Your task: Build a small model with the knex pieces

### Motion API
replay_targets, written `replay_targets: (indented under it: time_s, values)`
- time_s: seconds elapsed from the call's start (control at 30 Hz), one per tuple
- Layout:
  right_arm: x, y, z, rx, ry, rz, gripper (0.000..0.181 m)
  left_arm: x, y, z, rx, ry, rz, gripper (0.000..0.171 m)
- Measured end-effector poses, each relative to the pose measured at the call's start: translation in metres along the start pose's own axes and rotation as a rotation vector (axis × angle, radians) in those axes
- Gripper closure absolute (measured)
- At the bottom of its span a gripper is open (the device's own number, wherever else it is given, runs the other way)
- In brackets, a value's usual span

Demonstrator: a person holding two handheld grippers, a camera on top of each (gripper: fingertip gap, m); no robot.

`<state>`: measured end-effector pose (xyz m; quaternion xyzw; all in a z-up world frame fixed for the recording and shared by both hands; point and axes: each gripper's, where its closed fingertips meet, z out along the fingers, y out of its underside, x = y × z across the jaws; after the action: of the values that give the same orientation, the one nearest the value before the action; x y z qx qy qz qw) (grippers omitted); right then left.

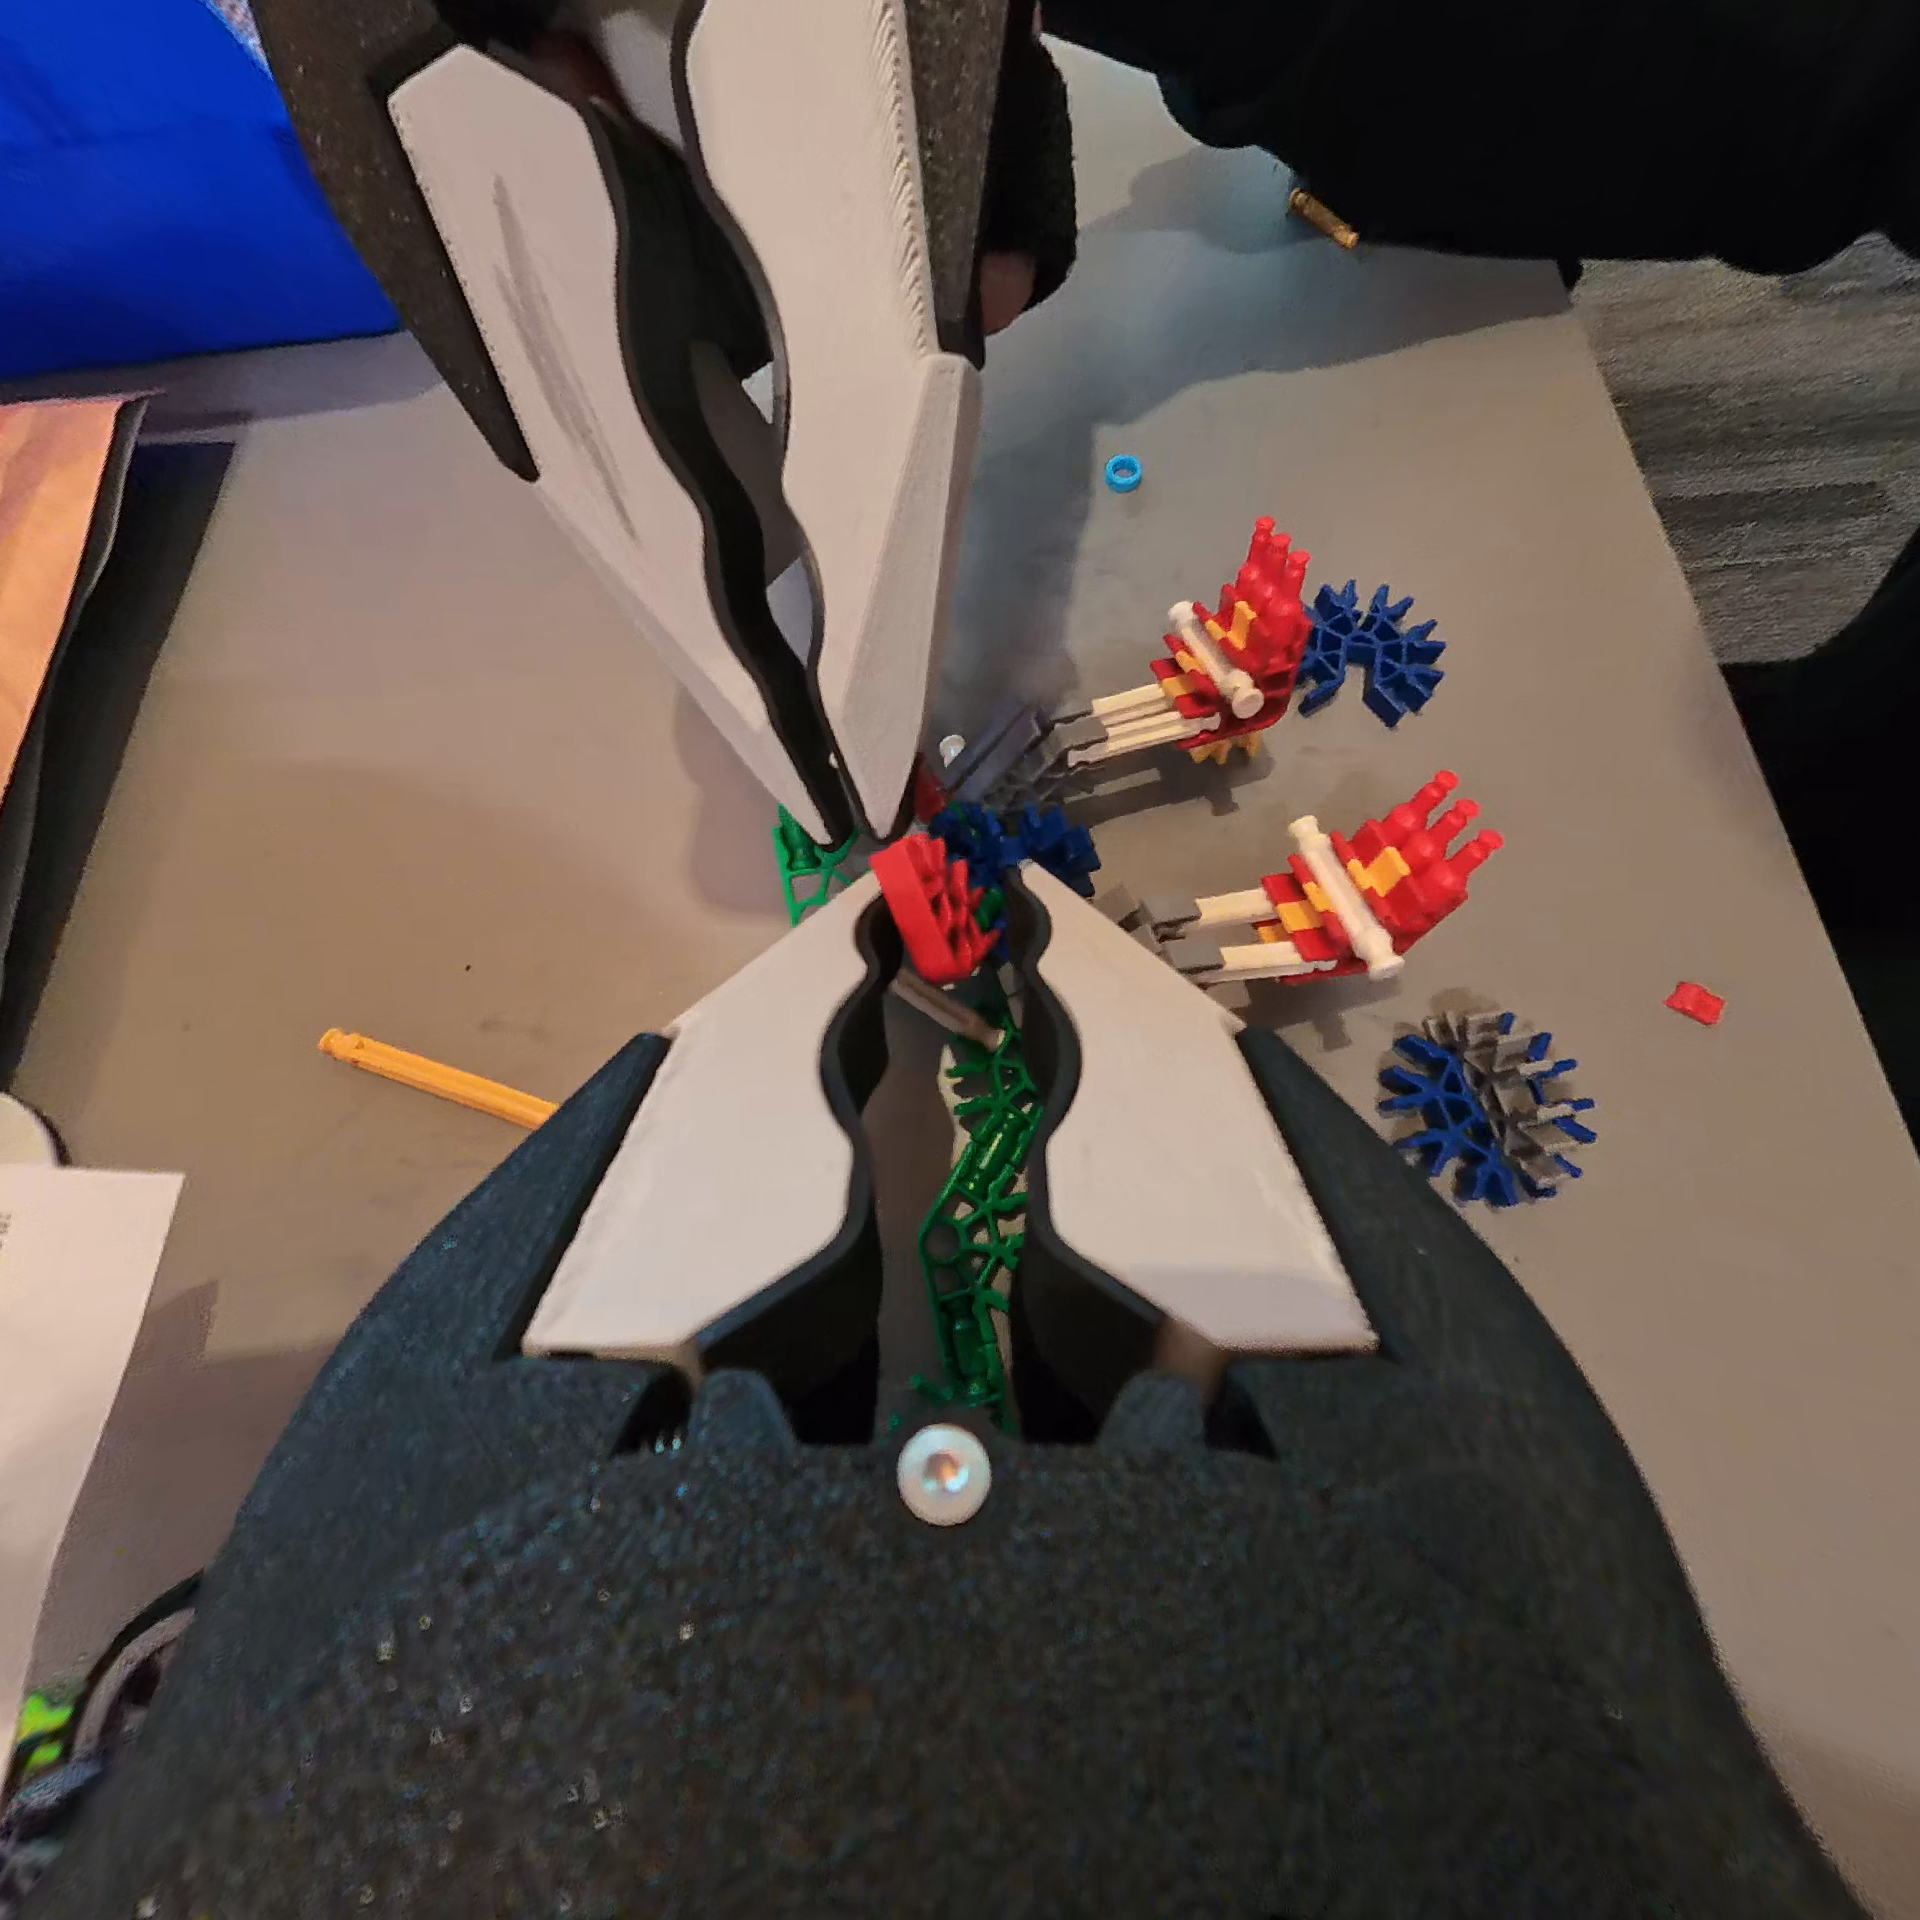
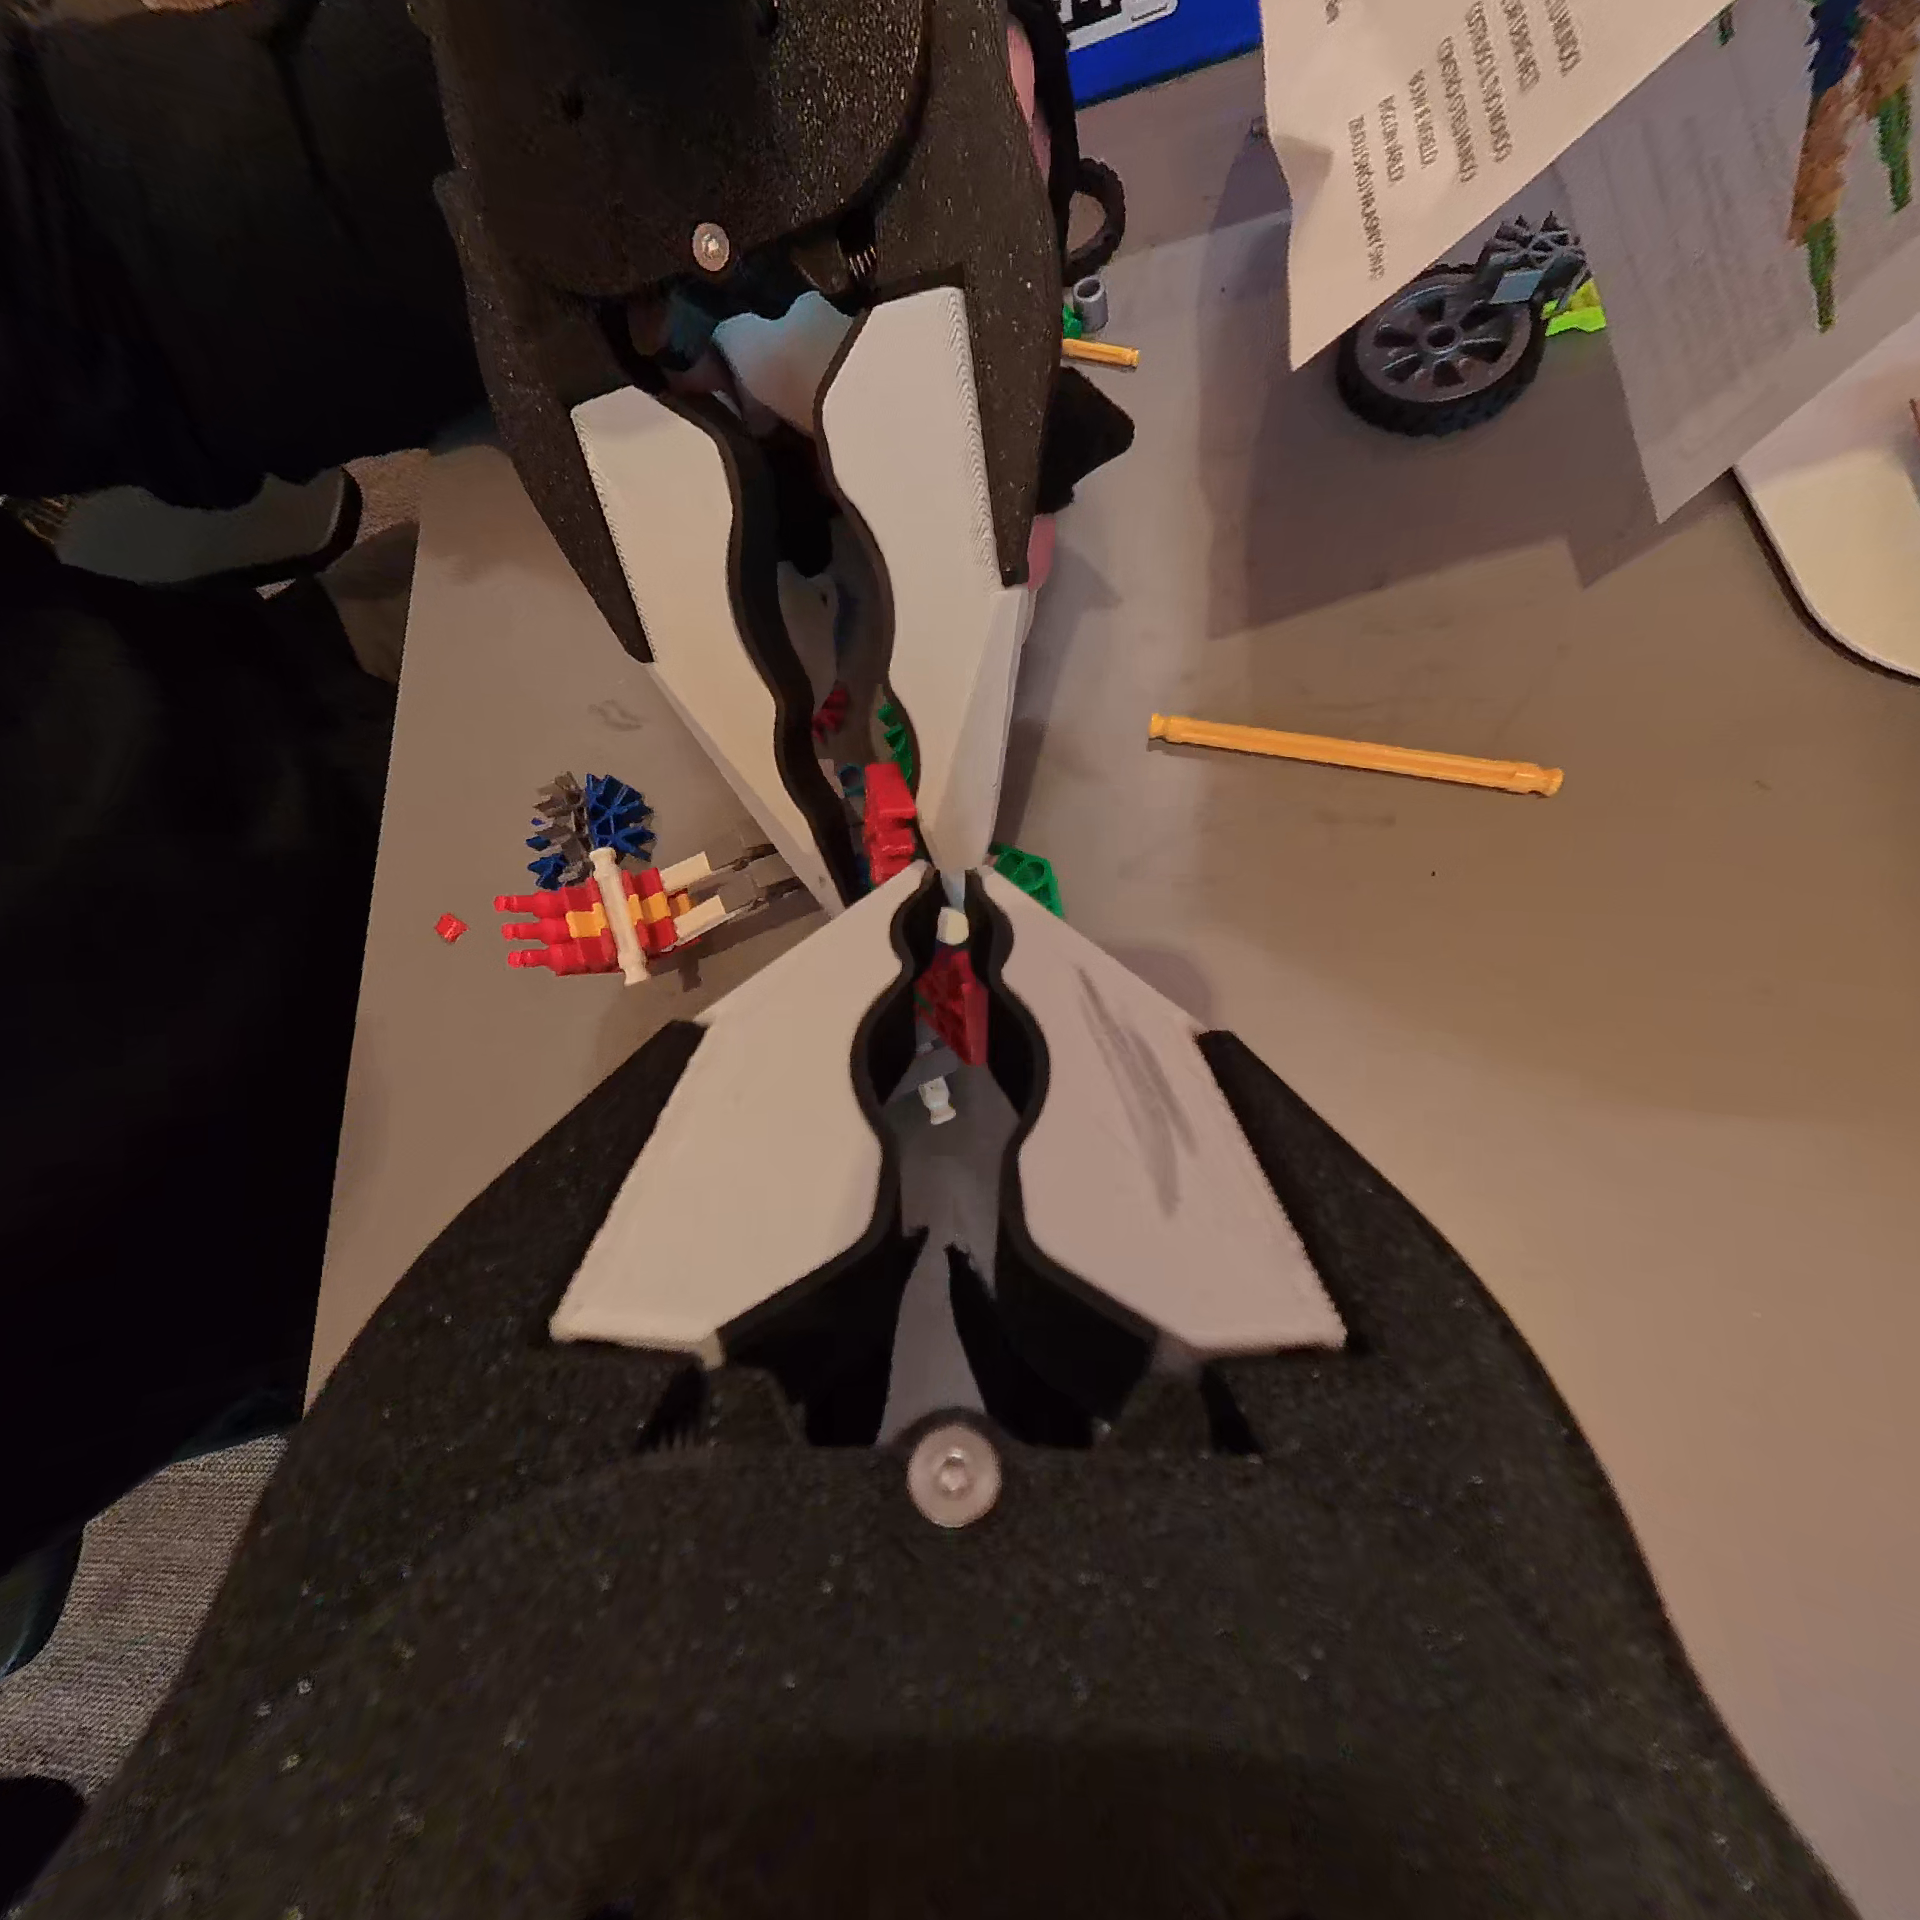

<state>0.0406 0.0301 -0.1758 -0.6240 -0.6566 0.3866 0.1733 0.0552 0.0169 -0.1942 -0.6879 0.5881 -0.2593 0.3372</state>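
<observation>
In the left wrist view my left gripper (image 1: 945, 883) is shut on a red connector (image 1: 925, 920) joined to blue connectors (image 1: 1013, 836) and a chain of green connectors (image 1: 982, 1174) that runs back between its fingers. My right gripper (image 1: 868, 831) comes down from the top, and its tips meet the same cluster. In the right wrist view my right gripper (image 2: 951, 883) is shut on a white rod (image 2: 951, 920) with a red connector (image 2: 956, 1003) behind it. The left gripper (image 2: 894, 852) faces it tip to tip with its red connector (image 2: 888, 821).
On the grey table (image 1: 416, 727) lie two red, yellow and white assemblies (image 1: 1236, 665) (image 1: 1340, 894), a blue and grey connector (image 1: 1486, 1107), a small red piece (image 1: 1694, 1003), a blue ring (image 1: 1120, 475) and a yellow rod (image 1: 436, 1075). A wheel (image 2: 1439, 353) sits under paper sheets (image 2: 1455, 135). My two grippers' fingertips are within a few centimetres of each other.
</observation>
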Motion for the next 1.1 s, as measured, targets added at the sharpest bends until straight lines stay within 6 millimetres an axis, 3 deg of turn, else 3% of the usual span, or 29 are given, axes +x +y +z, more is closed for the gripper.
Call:
replay_targets:
  time_s: [0.3, 1.1]
  values:
    - [-0.007, 0.003, 0.003, -0.020, -0.021, -0.014, 0.178, -0.004, 0.004, -0.007, -0.096, -0.095, 0.019, 0.137]
    - [-0.022, 0.008, 0.009, -0.050, -0.103, -0.024, 0.181, 0.018, 0.004, -0.006, -0.057, 0.089, 0.045, 0.147]
